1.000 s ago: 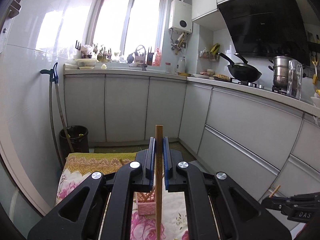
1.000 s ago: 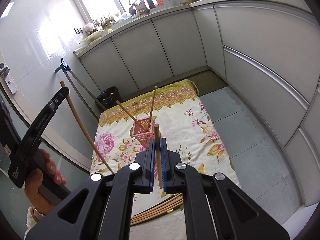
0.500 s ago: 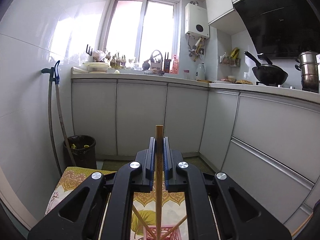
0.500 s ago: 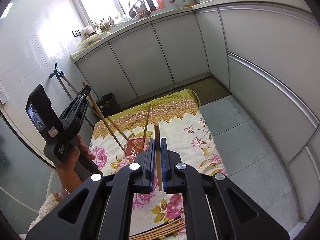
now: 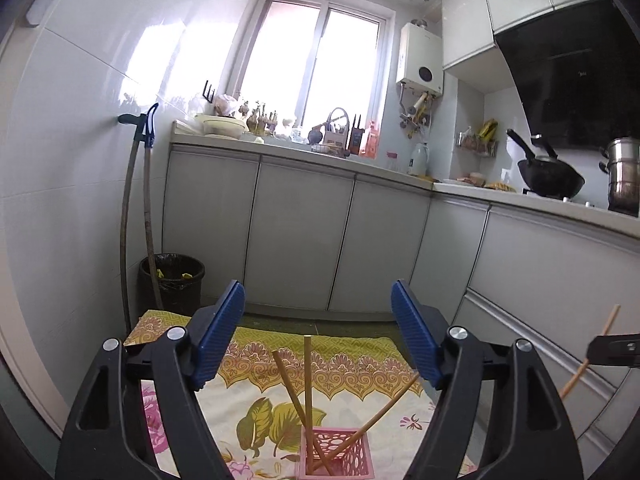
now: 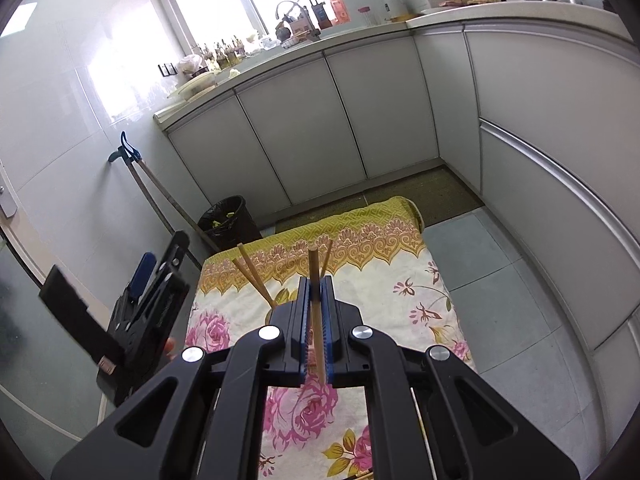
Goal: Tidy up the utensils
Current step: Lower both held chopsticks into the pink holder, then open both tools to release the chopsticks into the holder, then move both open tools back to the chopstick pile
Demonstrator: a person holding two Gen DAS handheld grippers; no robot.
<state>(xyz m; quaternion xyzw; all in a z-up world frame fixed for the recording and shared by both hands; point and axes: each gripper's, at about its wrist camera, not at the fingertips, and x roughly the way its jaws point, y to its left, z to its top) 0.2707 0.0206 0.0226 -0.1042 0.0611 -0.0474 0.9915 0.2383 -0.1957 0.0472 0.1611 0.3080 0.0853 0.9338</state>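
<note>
My left gripper (image 5: 318,334) is open and empty, its blue pads wide apart above a pink lattice holder (image 5: 338,454) on the floral cloth (image 5: 256,412). Three wooden chopsticks (image 5: 307,380) stand in the holder. My right gripper (image 6: 316,334) is shut on one wooden chopstick (image 6: 314,276), held upright. That chopstick and the right gripper's edge also show at the right of the left wrist view (image 5: 588,360). The left gripper shows at the left of the right wrist view (image 6: 152,300). The holder is mostly hidden behind my right gripper; two chopsticks (image 6: 254,276) stick out above it.
The cloth-covered surface stands in a narrow kitchen. Grey cabinets (image 5: 296,236) run along the back and right. A black bin (image 5: 172,282) and two poles (image 5: 136,224) stand at the left wall. A wok (image 5: 550,178) and steel pot (image 5: 624,176) sit on the counter.
My left gripper opened and let its chopstick drop into the pink holder. My right gripper still holds its chopstick and has shifted a little over the holder.
</note>
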